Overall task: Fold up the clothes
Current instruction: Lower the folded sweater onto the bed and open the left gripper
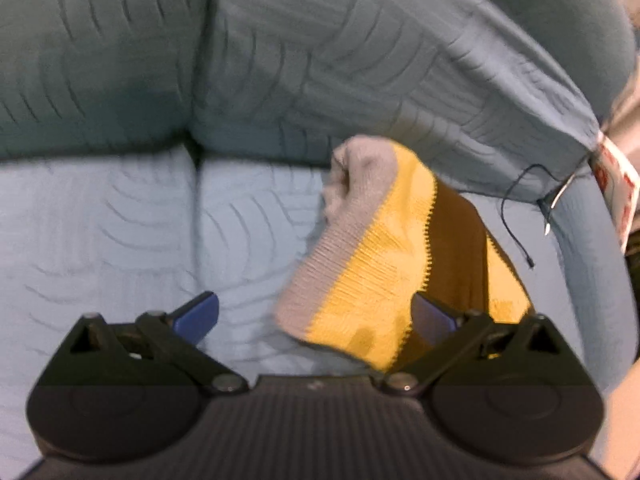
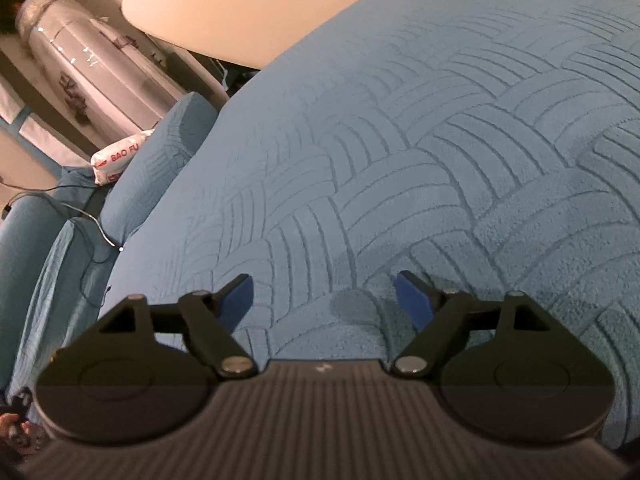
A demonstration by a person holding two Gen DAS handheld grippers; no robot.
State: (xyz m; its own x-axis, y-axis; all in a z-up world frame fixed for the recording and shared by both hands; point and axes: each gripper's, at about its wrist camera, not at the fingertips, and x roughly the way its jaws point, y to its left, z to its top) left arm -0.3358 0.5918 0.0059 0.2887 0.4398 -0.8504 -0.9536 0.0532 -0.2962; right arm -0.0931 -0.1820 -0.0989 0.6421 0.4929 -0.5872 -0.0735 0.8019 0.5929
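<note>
Folding paused: knitted garment (image 1: 372,256) lies bunched on sofa seat (image 1: 120,220). Left gripper (image 1: 316,316) spread wide, right gripper (image 2: 324,300) spread, nothing pinched. Regrasp of garment edge judged needed.

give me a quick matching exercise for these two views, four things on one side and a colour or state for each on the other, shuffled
Things:
1. knit garment
2. sofa cover
3. left tool
4. packet

Colour or state:
A. blue, with a woven quilted pattern
B. white with red letters, beside the armrest
C. grey, yellow and brown bands, bunched on the seat
D. jaws wide open, gripping nothing

Pairs: 1-C, 2-A, 3-D, 4-B
</note>
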